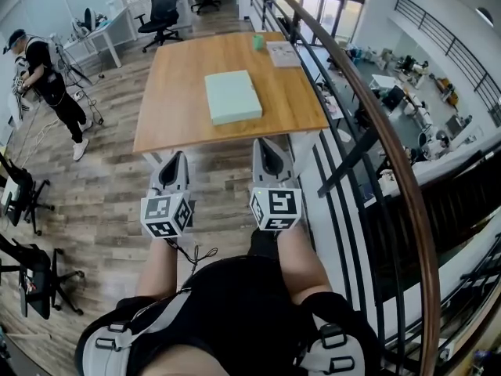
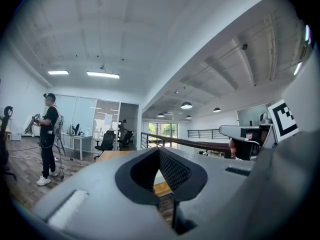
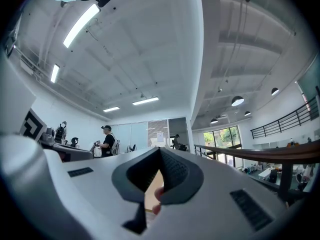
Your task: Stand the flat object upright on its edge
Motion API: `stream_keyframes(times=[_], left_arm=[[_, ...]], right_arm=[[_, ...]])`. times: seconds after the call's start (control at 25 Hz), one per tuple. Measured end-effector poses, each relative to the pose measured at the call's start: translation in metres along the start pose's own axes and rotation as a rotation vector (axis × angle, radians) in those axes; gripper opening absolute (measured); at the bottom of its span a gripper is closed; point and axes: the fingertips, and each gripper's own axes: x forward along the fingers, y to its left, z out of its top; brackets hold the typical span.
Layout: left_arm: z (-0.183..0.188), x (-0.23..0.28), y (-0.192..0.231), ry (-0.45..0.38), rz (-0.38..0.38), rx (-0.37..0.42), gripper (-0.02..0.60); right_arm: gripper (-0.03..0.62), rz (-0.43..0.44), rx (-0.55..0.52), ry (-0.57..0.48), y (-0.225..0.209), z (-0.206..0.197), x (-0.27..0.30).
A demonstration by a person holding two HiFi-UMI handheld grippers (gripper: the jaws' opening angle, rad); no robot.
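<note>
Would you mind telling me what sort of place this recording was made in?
Probably an open-plan office on a mezzanine: rolling office chairs beside a white desk, a wooden table, and a curved railing overlooking workstations on the floor below.

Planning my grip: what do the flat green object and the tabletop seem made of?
Flat green object: matte, even pale mint, squared edges; perhaps foam or card, unclear. Tabletop: wood or veneer, smooth satin finish, warm brown with faint grain.
</note>
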Motion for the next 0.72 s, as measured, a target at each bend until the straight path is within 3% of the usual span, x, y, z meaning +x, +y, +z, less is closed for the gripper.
stream_keyframes(times=[0.36, 0.72], left_arm=[[-0.014, 0.069, 0.03, 0.01, 0.041, 0.027, 0.002], [-0.022, 0.202, 0.052, 0.053, 0.052, 0.048, 0.002]], right_arm=[[-0.002, -0.006, 0.028, -0.014, -0.034, -0.026, 0.073], [-0.002, 0.005, 0.022, -0.001, -0.093, -0.052, 0.193]])
